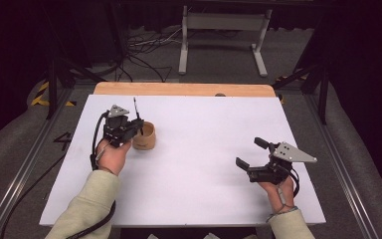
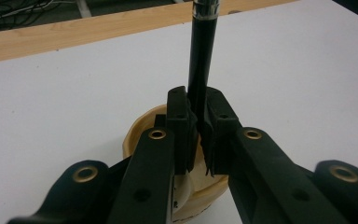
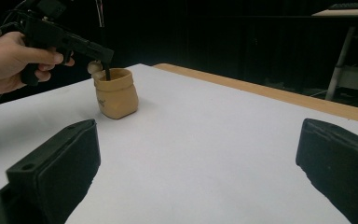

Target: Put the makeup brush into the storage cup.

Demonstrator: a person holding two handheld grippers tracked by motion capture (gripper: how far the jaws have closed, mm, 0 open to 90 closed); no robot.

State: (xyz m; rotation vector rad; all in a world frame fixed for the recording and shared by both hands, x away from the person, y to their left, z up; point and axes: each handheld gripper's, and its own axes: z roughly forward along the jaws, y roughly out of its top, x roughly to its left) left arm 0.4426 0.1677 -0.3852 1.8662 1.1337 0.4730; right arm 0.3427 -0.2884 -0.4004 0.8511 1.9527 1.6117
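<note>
The black pen (image 2: 200, 60) stands pretty much upright, its lower end dipping into the small wooden cup (image 1: 144, 136), which sits on the left part of the white table (image 1: 204, 149), not far from the wooden strip (image 1: 184, 89) along the far edge. The left gripper (image 1: 138, 125) is clamped right on the pen's shaft, directly over the cup's mouth, and the left gripper view shows both pads squeezing it, with a silver band higher up the pen. The person's left hand (image 1: 111, 155) sits just beside the cup. The right gripper (image 1: 251, 153) is well apart on the right side, jaws spread wide with nothing between them, hovering low over bare table.
</note>
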